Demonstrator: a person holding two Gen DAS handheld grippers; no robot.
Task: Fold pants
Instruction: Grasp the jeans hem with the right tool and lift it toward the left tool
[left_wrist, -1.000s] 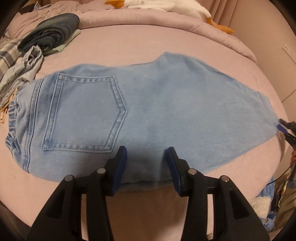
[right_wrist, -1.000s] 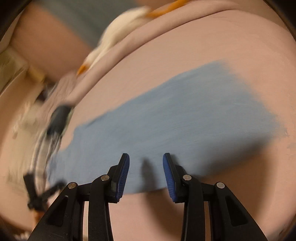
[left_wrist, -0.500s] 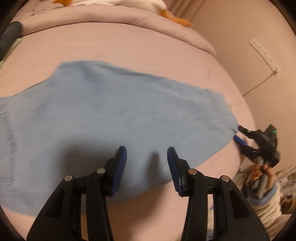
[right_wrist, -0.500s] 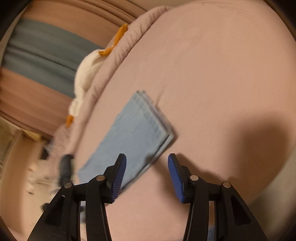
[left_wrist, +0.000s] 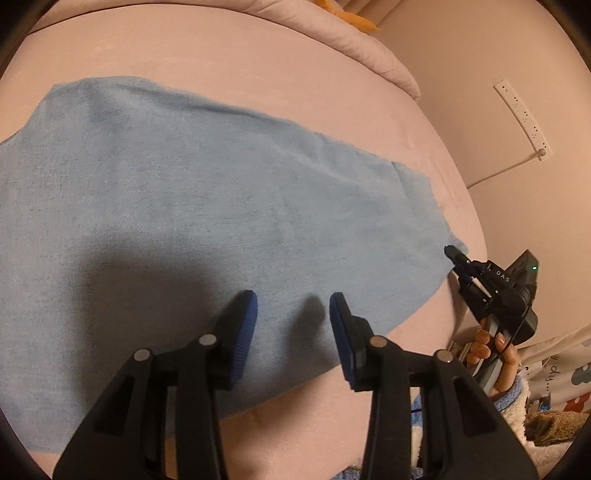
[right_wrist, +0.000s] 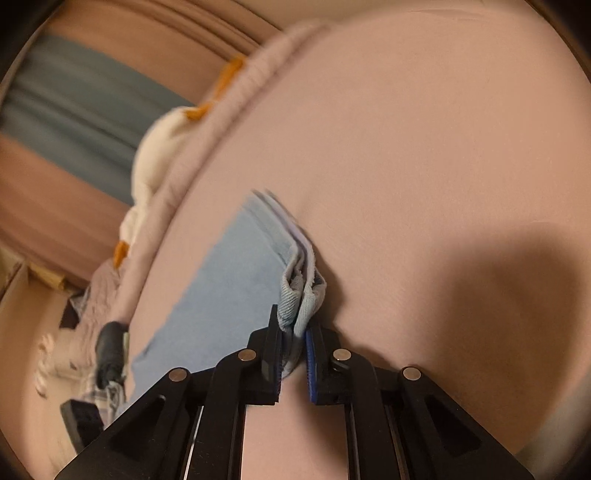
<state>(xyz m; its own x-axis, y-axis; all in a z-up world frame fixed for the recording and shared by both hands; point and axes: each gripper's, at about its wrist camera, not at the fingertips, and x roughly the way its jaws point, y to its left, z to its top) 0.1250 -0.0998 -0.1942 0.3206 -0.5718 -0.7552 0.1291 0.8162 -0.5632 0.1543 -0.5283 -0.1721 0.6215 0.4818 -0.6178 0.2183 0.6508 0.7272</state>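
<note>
Pants (left_wrist: 221, 206) flat on the pink bed (left_wrist: 258, 55), left gripper (left_wrist: 291, 325) half open over them, holding nothing, right gripper (right_wrist: 293, 334) clamped on the hem (right_wrist: 301, 295), the pinched layers clear only from its own wrist view

Dim warm light; fisheye-bent edges; right view seemingly motion-blurred.

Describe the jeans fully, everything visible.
The jeans are light blue denim, spread flat across the pink bed sheet, legs stacked one on the other. The hem end lies by the bed's edge; several hem layers bunch between the pads of the right tongs, shut on them. The open left tongs hover above the fabric, casting a shadow.
</note>
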